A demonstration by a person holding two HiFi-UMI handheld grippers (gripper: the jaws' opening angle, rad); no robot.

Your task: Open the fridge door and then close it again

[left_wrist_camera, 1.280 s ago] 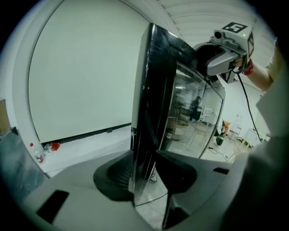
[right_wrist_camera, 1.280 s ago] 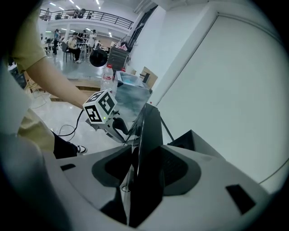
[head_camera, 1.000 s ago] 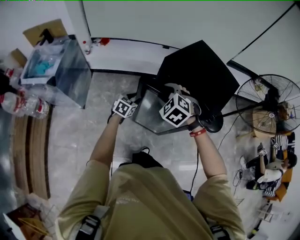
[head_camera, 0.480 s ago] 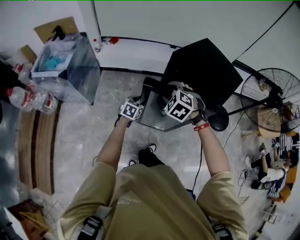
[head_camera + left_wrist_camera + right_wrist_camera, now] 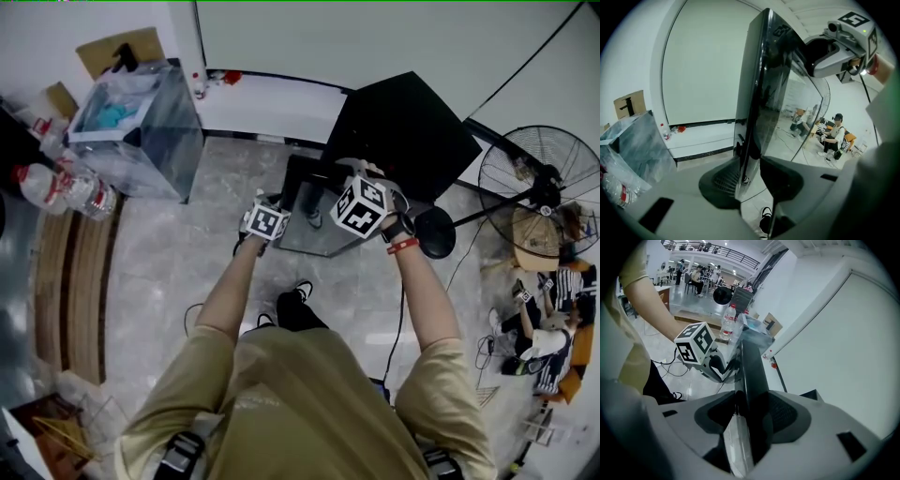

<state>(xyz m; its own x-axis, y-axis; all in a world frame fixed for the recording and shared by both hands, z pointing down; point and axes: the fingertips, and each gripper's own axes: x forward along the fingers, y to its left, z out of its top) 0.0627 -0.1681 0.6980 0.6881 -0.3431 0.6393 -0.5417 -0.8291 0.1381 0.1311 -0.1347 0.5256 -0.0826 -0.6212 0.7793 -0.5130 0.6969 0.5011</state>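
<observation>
The black fridge (image 5: pixel 405 129) stands against the white wall, its glossy mirrored door (image 5: pixel 314 211) swung out toward me. My left gripper (image 5: pixel 266 221) is at the door's outer edge, and my right gripper (image 5: pixel 364 204) is on its top by the fridge body. In the left gripper view the door's edge (image 5: pixel 752 126) runs between the jaws of the left gripper (image 5: pixel 752 176); they have just been closing, pads against it. In the right gripper view the dark door edge (image 5: pixel 751 376) fills the gap of the right gripper (image 5: pixel 752 416), whose jaws have just been opening slightly.
A clear bin (image 5: pixel 136 127) with blue contents and water bottles (image 5: pixel 66 192) stand at the left. A standing fan (image 5: pixel 539 178) is at the right, its round base (image 5: pixel 434 232) by the fridge. Seated people (image 5: pixel 548 319) are at far right. A cable (image 5: pixel 398 323) crosses the floor.
Both grippers have shifted across the floor with the door between their jaws. The person has stepped toward the fridge, and a shoe now shows below the left arm.
</observation>
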